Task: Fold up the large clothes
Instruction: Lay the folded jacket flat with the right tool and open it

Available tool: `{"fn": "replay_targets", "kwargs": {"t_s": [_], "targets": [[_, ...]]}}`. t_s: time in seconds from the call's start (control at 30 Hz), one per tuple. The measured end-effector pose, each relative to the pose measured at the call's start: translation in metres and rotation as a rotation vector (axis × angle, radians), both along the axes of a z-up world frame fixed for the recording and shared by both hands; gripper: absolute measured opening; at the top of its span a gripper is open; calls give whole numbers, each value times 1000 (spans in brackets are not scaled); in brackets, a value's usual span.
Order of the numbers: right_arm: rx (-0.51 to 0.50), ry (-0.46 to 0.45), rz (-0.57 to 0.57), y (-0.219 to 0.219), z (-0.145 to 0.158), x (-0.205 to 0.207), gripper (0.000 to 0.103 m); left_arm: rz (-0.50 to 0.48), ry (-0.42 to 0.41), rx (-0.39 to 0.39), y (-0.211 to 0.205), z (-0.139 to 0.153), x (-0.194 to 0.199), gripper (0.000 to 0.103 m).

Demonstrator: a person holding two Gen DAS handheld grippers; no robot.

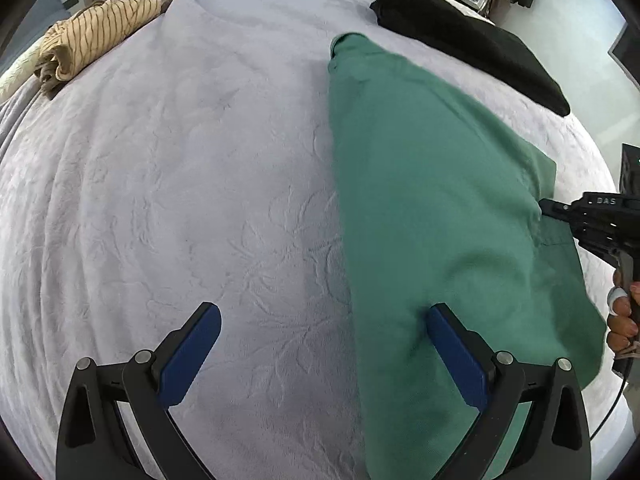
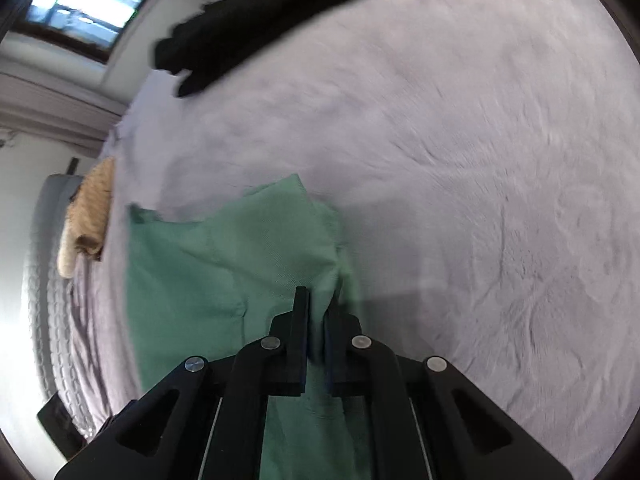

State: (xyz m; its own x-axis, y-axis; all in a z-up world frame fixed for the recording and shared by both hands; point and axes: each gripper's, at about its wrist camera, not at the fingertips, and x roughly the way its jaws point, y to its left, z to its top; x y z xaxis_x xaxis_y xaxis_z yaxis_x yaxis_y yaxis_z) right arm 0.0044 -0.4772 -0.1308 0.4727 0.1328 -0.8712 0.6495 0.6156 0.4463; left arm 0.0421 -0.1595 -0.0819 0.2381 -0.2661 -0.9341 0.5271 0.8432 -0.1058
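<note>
A green garment point(image 1: 432, 200) lies folded lengthwise on the grey bedspread point(image 1: 180, 180). My left gripper point(image 1: 324, 320) is open; its right finger point(image 1: 452, 344) presses on the garment's near end, its left finger over bare bedspread. My right gripper point(image 1: 560, 208) reaches in from the right edge and pinches the garment's right side. In the right wrist view the right gripper point(image 2: 318, 304) is shut on a fold of the green garment point(image 2: 224, 264).
A black garment point(image 1: 460, 36) lies at the far right of the bed, also in the right wrist view point(image 2: 256, 16). A striped tan garment point(image 1: 88, 40) lies bundled at the far left. Furniture and a window stand beyond the bed.
</note>
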Motion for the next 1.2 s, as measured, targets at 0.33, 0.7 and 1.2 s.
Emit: {"fn": "replay_targets", "kwargs": {"t_s": [0.33, 0.7, 1.2], "targets": [[12, -85, 15, 20, 61, -54, 19, -63, 34, -22, 19, 32, -19, 103], [21, 73, 106, 79, 28, -124, 0, -97, 97, 24, 39, 0, -59, 103], [148, 94, -15, 75, 37, -166, 4, -56, 86, 140, 30, 20, -71, 103]]}}
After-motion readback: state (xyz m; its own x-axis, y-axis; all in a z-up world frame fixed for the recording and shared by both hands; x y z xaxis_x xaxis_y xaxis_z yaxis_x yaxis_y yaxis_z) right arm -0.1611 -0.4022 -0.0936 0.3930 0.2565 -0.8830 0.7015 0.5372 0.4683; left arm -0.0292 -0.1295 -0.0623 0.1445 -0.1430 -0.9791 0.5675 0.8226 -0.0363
